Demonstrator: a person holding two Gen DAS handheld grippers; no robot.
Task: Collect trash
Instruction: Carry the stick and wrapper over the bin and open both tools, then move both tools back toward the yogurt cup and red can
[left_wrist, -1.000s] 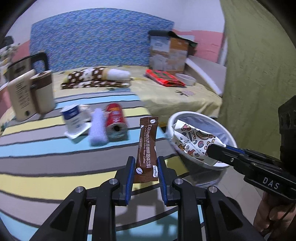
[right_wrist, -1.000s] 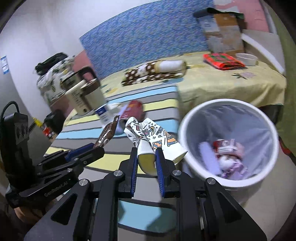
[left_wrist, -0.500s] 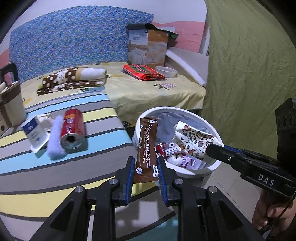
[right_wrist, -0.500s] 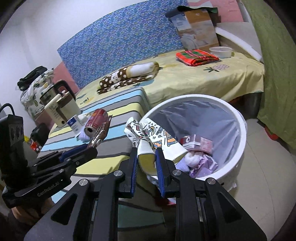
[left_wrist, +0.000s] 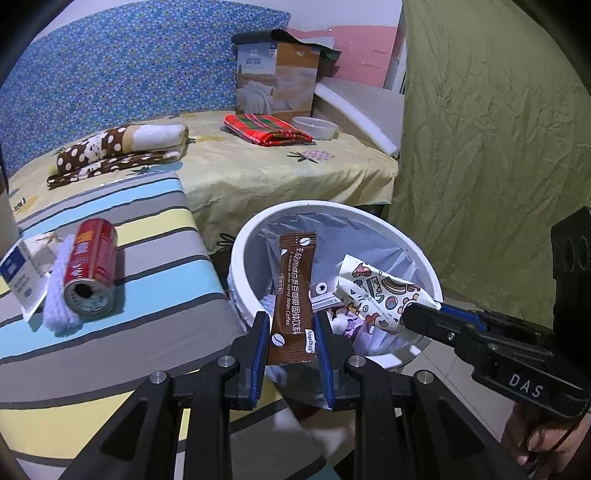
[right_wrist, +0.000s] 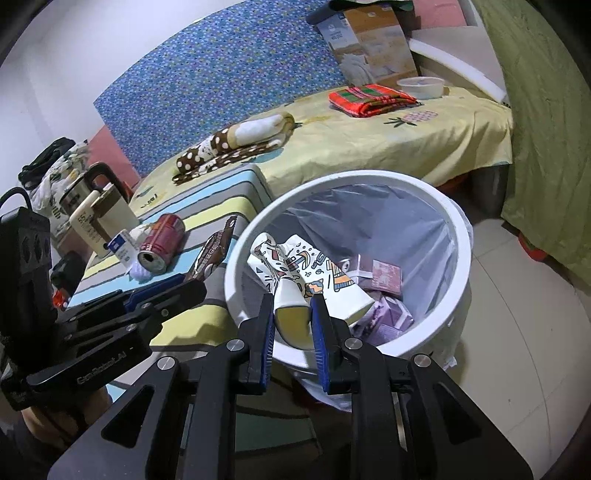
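Observation:
My left gripper (left_wrist: 290, 328) is shut on a brown coffee sachet (left_wrist: 294, 291) and holds it upright at the near left rim of the white trash bin (left_wrist: 417, 251). My right gripper (right_wrist: 293, 317) is shut on a crumpled white wrapper with coloured drawings (right_wrist: 306, 273), held over the bin (right_wrist: 458, 236), just inside its near rim. The bin holds several wrappers and boxes (right_wrist: 380, 277). The right gripper (left_wrist: 421, 315) with the wrapper (left_wrist: 376, 288) shows at the right of the left wrist view. The left gripper (right_wrist: 192, 284) with the sachet (right_wrist: 216, 251) shows at the left of the right wrist view.
On the striped table (left_wrist: 155, 280) lie a red can (left_wrist: 90, 266), a white cloth roll (left_wrist: 55, 284) and a small blue-white box (left_wrist: 18, 273). A kettle and mug (right_wrist: 96, 206) stand further left. A bed (left_wrist: 258, 166) with folded cloths lies behind; a green curtain (left_wrist: 498, 147) hangs right.
Both grippers have moved right from over the table to the bin, each carrying its piece of trash. The bin now lies right under the fingers.

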